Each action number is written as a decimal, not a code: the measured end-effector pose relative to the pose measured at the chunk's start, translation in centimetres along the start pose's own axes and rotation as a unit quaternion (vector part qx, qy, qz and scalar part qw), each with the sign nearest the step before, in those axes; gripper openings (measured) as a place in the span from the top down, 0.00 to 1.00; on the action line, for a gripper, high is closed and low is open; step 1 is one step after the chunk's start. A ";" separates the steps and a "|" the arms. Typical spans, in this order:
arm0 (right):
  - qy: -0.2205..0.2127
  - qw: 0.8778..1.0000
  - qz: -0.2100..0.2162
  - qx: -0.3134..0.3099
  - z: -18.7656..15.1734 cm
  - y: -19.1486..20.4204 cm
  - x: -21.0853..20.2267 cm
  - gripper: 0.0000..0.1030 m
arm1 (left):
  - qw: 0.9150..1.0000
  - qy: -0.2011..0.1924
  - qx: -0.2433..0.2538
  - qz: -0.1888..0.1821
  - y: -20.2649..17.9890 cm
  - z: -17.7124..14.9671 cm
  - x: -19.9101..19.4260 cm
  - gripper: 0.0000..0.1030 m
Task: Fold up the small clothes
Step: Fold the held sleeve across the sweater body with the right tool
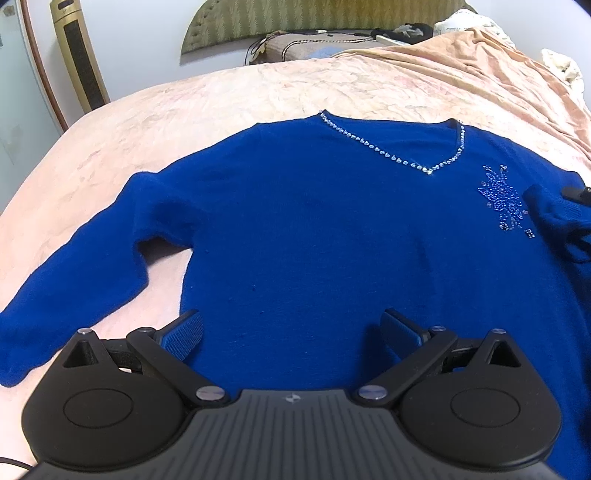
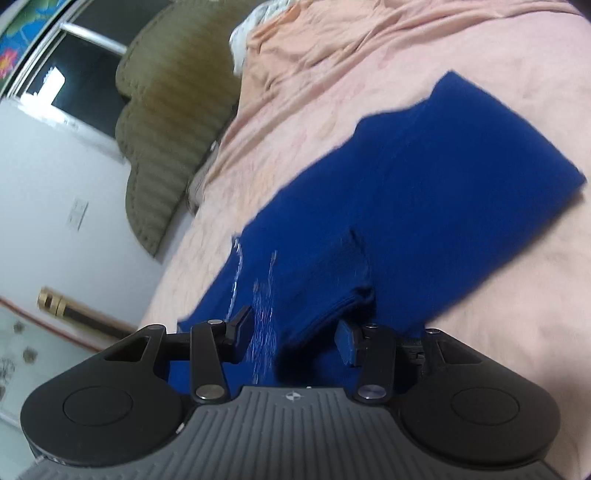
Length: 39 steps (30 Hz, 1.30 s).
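A bright blue V-neck sweater (image 1: pixel 314 229) with a rhinestone neckline lies flat on the pink bedspread (image 1: pixel 184 110), its left sleeve (image 1: pixel 74 266) spread out to the side. My left gripper (image 1: pixel 291 332) is open and empty, hovering over the sweater's lower hem. In the right wrist view the sweater (image 2: pixel 424 177) runs diagonally, and its right sleeve cuff (image 2: pixel 332 280) lies folded over the chest. My right gripper (image 2: pixel 295 336) is open with the cuff just ahead of and between its fingers. The right gripper's tip (image 1: pixel 576 192) shows in the left wrist view beside that cuff.
A green padded headboard (image 1: pixel 314 18) and pillows stand at the far end of the bed. A rumpled peach blanket (image 1: pixel 480 66) lies at the back right. A gold tower fan (image 1: pixel 79 55) stands by the wall at left.
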State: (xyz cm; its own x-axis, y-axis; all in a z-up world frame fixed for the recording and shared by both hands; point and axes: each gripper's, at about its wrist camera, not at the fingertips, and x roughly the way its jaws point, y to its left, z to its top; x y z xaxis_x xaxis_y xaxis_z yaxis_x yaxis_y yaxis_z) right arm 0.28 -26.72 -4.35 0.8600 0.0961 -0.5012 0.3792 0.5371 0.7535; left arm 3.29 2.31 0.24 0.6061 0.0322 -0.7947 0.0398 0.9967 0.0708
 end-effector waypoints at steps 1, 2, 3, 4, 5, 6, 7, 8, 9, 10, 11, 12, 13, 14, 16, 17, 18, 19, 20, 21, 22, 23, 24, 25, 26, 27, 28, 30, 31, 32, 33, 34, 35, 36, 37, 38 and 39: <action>-0.007 1.000 -0.009 0.004 0.3 -0.1 0.2 0.53 | 1.000 0.000 -0.001 0.000 0.1 0.0 0.0 0.00; -0.011 1.000 -0.010 0.007 0.5 -0.3 0.6 0.59 | 1.000 0.000 -0.002 0.000 0.2 0.0 0.0 0.00; -0.010 1.000 -0.014 0.006 0.8 -0.3 1.0 0.78 | 1.000 0.000 -0.001 0.001 0.3 0.0 0.1 0.00; -0.008 1.000 -0.023 -0.004 1.0 -0.1 1.2 0.89 | 1.000 -0.001 -0.001 0.003 0.5 0.0 0.1 0.00; -0.006 0.999 -0.029 -0.018 1.1 0.5 1.3 0.89 | 1.000 -0.002 -0.001 0.005 0.6 0.1 0.1 0.00; -0.007 0.999 -0.033 -0.037 1.3 1.2 1.4 0.89 | 1.000 -0.003 -0.001 0.007 0.8 0.0 0.1 0.00; -0.010 0.998 -0.035 -0.059 1.4 2.2 1.4 0.89 | 1.000 -0.002 -0.003 0.009 1.0 0.0 0.2 0.00; -0.017 0.995 -0.038 -0.088 1.5 3.6 1.2 0.89 | 1.000 -0.002 -0.006 0.011 1.3 0.0 0.2 0.00; -0.027 0.992 -0.040 -0.114 1.7 4.8 1.0 0.89 | 1.000 -0.001 -0.009 0.011 1.5 0.0 0.3 0.00; -0.043 0.987 -0.043 -0.152 1.7 6.7 0.6 0.89 | 1.000 0.000 -0.012 0.012 1.8 -0.1 0.3 0.00; -0.056 0.981 -0.045 -0.179 1.8 8.2 0.6 0.89 | 1.000 0.001 -0.014 0.013 2.0 -0.1 0.4 0.00; -0.070 0.974 -0.046 -0.211 1.6 9.9 0.3 0.89 | 1.000 0.002 -0.017 0.014 2.3 -0.2 0.4 0.00; -0.083 0.966 -0.046 -0.242 1.2 11.5 0.2 0.89 | 1.000 0.002 -0.019 0.015 2.6 -0.2 0.4 0.00; -0.091 0.958 -0.044 -0.270 0.7 13.1 0.2 0.90 | 1.000 0.002 -0.021 0.017 2.8 -0.2 0.5 0.00; -0.093 0.943 -0.037 -0.316 -0.6 15.4 0.5 0.89 | 0.999 0.003 -0.024 0.022 3.3 -0.3 0.5 0.00; -0.091 0.938 -0.034 -0.332 -1.0 16.3 1.1 0.90 | 0.999 0.004 -0.025 0.023 3.5 -0.4 0.6 0.00; -0.084 0.933 -0.028 -0.350 -1.9 17.3 1.8 0.90 | 0.999 0.004 -0.026 0.026 3.8 -0.4 0.6 0.00; -0.078 0.929 -0.023 -0.362 -2.6 17.9 2.3 0.90 | 0.999 0.004 -0.026 0.029 4.0 -0.5 0.6 0.00; -0.071 0.926 -0.019 -0.371 -3.2 18.7 2.8 0.90 | 0.999 0.004 -0.027 0.032 4.3 -0.5 0.6 0.00; -0.061 0.923 -0.014 -0.381 -4.1 19.3 3.5 0.90 | 0.999 0.005 -0.027 0.034 4.5 -0.6 0.7 0.00; -0.053 0.920 -0.010 -0.389 -4.8 19.9 4.1 0.90 | 0.999 0.005 -0.029 0.036 4.8 -0.7 0.7 0.00; -0.046 0.916 -0.006 -0.399 -5.5 20.8 4.7 0.90 | 0.999 0.006 -0.030 0.036 5.0 -0.7 0.7 0.00; -0.041 0.911 -0.004 -0.411 -6.4 21.2 5.1 0.89 | 0.999 0.007 -0.033 0.037 5.2 -0.8 0.8 0.00; -0.037 0.906 -0.003 -0.421 -7.2 21.8 5.3 0.89 | 0.999 0.008 -0.035 0.036 5.4 -0.8 0.8 0.00; -0.033 0.901 -0.001 -0.432 -8.0 22.5 5.7 0.89 | 0.999 0.009 -0.036 0.037 5.6 -0.9 0.8 0.00; -0.029 0.898 0.002 -0.440 -9.0 23.1 6.0 0.89 | 0.999 0.009 -0.038 0.037 5.8 -0.9 0.8 0.00; -0.025 0.894 0.005 -0.447 -10.0 23.5 6.2 0.89 | 0.999 0.010 -0.039 0.037 6.0 -0.9 0.8 0.00; -0.016 0.889 0.010 -0.457 -11.2 24.4 6.7 0.89 | 0.999 0.010 -0.039 0.037 6.2 -1.0 0.7 0.00; -0.012 0.887 0.013 -0.461 -11.9 24.7 6.9 0.89 | 0.999 0.009 -0.039 0.037 6.3 -1.1 0.7 0.00; -0.008 0.885 0.016 -0.465 -12.6 25.1 7.0 0.89 | 0.999 0.009 -0.039 0.037 6.4 -1.1 0.7 0.00; -0.004 0.883 0.017 -0.469 -13.2 25.3 7.3 0.89 | 0.999 0.008 -0.040 0.037 6.5 -1.1 0.6 0.00; 0.001 0.881 0.019 -0.473 -13.8 25.5 7.6 0.89 | 0.999 0.008 -0.040 0.036 6.5 -1.2 0.6 0.00; 0.005 0.878 0.020 -0.477 -14.5 25.7 7.8 0.89 | 0.998 0.008 -0.041 0.036 6.6 -1.3 0.6 0.00; 0.012 0.876 0.021 -0.483 -15.1 25.9 8.3 0.89 | 0.998 0.009 -0.042 0.035 6.7 -1.3 0.7 0.00; 0.018 0.874 0.021 -0.486 -15.5 25.9 8.7 0.89 | 0.998 0.010 -0.041 0.035 6.7 -1.4 0.7 0.00; 0.025 0.871 0.021 -0.490 -16.1 25.9 9.2 0.89 | 0.998 0.011 -0.041 0.035 6.8 -1.5 0.8 0.00; 0.031 0.869 0.021 -0.493 -16.6 25.9 9.5 0.89 | 0.998 0.012 -0.041 0.035 6.9 -1.5 0.9 0.00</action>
State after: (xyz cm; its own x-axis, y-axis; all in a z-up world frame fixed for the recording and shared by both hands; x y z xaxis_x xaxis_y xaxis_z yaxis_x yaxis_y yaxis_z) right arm 12.64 2.04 3.37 0.8343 0.1606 -0.5274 -0.1552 0.9864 0.0549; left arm 2.90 9.29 -0.88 0.5859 0.1034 -0.8037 -0.0685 0.9946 0.0781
